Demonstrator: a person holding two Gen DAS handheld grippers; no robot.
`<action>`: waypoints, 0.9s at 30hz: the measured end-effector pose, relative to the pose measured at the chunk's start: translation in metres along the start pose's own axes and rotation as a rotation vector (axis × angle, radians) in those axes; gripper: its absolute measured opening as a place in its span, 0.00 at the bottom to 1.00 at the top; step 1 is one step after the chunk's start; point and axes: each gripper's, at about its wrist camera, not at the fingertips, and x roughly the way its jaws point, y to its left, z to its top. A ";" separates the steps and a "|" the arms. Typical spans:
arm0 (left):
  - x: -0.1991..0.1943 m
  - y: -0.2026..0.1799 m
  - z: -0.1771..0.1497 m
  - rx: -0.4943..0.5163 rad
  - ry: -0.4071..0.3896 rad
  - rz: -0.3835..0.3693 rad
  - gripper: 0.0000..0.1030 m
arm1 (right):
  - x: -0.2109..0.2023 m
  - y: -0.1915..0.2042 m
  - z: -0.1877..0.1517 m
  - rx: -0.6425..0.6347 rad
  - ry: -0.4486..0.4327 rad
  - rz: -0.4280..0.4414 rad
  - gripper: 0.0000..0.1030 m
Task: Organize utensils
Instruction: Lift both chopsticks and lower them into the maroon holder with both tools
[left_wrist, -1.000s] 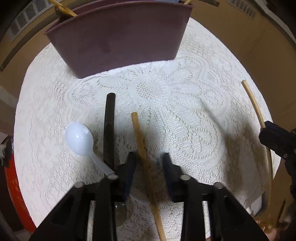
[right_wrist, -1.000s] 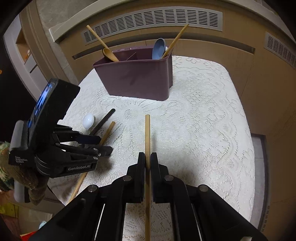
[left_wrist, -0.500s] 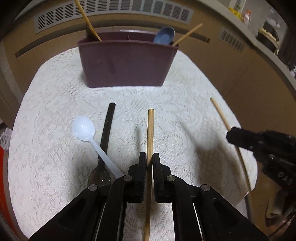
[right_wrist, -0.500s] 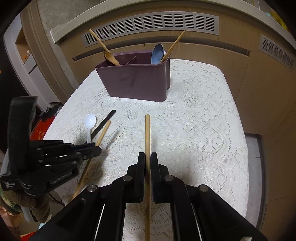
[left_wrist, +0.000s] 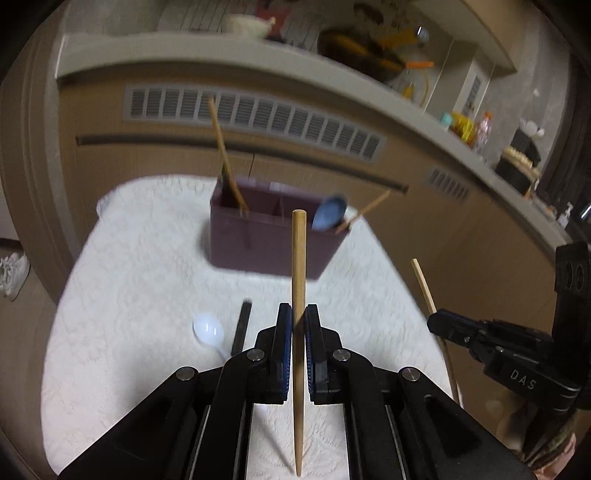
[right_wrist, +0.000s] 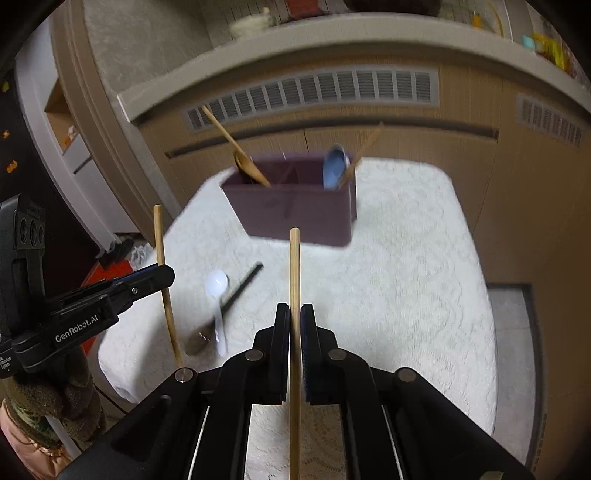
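Note:
My left gripper (left_wrist: 297, 314) is shut on a wooden chopstick (left_wrist: 298, 266) and holds it raised above the table. My right gripper (right_wrist: 294, 314) is shut on a second wooden chopstick (right_wrist: 294, 266), also raised. Each gripper shows in the other's view: the right one (left_wrist: 434, 325), the left one (right_wrist: 168, 273). The purple utensil holder (left_wrist: 273, 240) stands at the far side of the lace-covered table (left_wrist: 147, 295); it holds a wooden spoon (right_wrist: 236, 147), a blue spoon (left_wrist: 328, 214) and a chopstick. A white plastic spoon (left_wrist: 208, 328) and a black-handled utensil (left_wrist: 242, 325) lie on the cloth.
A wooden cabinet with vent grilles (left_wrist: 251, 114) stands behind the table under a cluttered counter (left_wrist: 369, 55). The table's right edge (right_wrist: 484, 295) drops to the floor. A red object (right_wrist: 96, 277) sits left of the table.
My left gripper closed on the chopstick lying on the cloth and lifted it. Both grippers have risen and tilted up with their chopsticks; the holder looks farther away.

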 end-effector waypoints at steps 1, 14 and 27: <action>-0.011 -0.005 0.012 0.009 -0.039 -0.008 0.07 | -0.010 0.004 0.008 -0.012 -0.033 0.001 0.06; -0.110 -0.059 0.160 0.185 -0.462 -0.009 0.07 | -0.107 0.050 0.152 -0.143 -0.430 0.008 0.06; -0.049 -0.043 0.208 0.207 -0.507 0.018 0.07 | -0.066 0.046 0.201 -0.200 -0.527 0.065 0.06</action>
